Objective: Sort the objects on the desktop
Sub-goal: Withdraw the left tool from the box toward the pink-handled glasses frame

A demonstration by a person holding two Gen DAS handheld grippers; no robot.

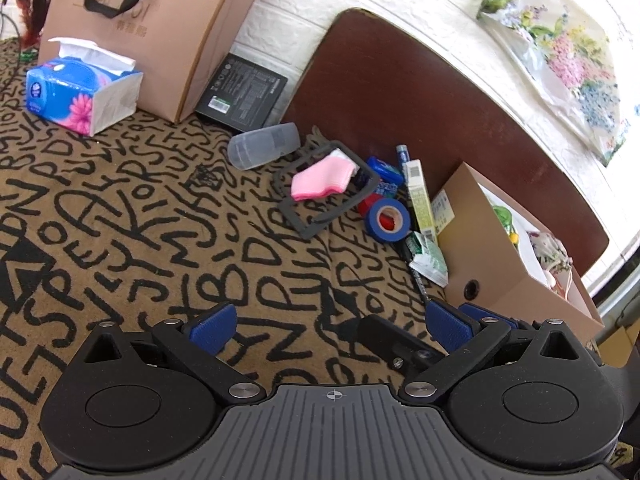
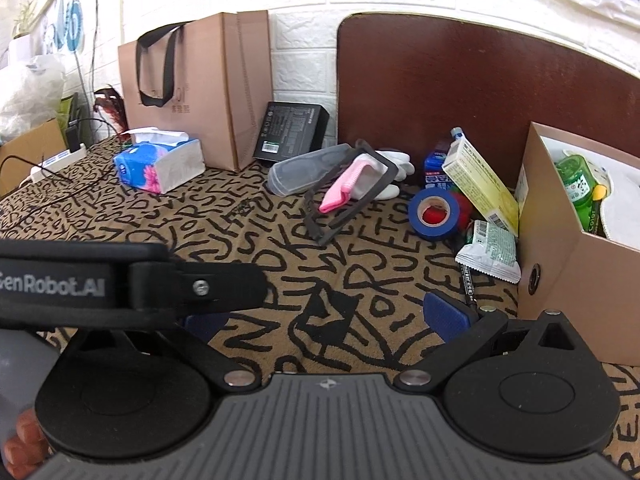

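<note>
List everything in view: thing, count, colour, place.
paper bag: 1, tan, back left against wall
tissue pack: 1, blue and pink, left, in front of bag
black box: 1, leaning on wall beside bag
clear case: 1, translucent, centre, lying down
frame: 1, dark grey, centre
pink cloth: 1, on frame
tape: 1, blue, right of frame
yellow carton: 1, leaning by cardboard box
green packet: 1, green and white, by cardboard box
cardboard box: 1, brown, right
green bottle: 1, in cardboard box
left tongs: open, empty
right tongs: open, empty
</note>
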